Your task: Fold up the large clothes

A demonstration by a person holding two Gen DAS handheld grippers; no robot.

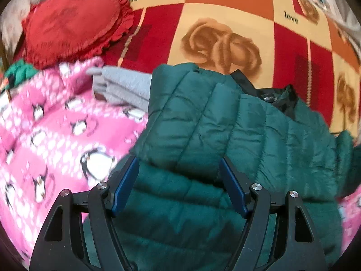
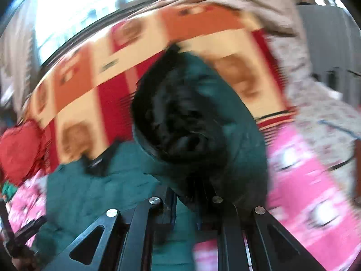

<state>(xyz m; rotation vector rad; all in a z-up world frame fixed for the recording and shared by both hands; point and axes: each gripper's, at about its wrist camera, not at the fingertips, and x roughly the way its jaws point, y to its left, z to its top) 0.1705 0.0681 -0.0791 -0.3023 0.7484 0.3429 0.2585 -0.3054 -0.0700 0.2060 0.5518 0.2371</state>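
A dark green quilted puffer jacket (image 1: 225, 122) with black lining lies on a pink penguin blanket (image 1: 45, 122). My left gripper (image 1: 178, 169) is open, its blue-padded fingers (image 1: 125, 185) spread over a folded part of the jacket. In the blurred right wrist view, my right gripper (image 2: 187, 201) is shut on a bunched part of the jacket (image 2: 203, 117), green outside and black inside, lifted above the rest of the jacket (image 2: 90, 192).
A folded grey garment (image 1: 126, 85) lies left of the jacket. A red heart-shaped cushion (image 1: 72, 27) sits at the far left on a red, orange and cream rose bedspread (image 1: 225, 18). A window (image 2: 90, 6) is behind the bed.
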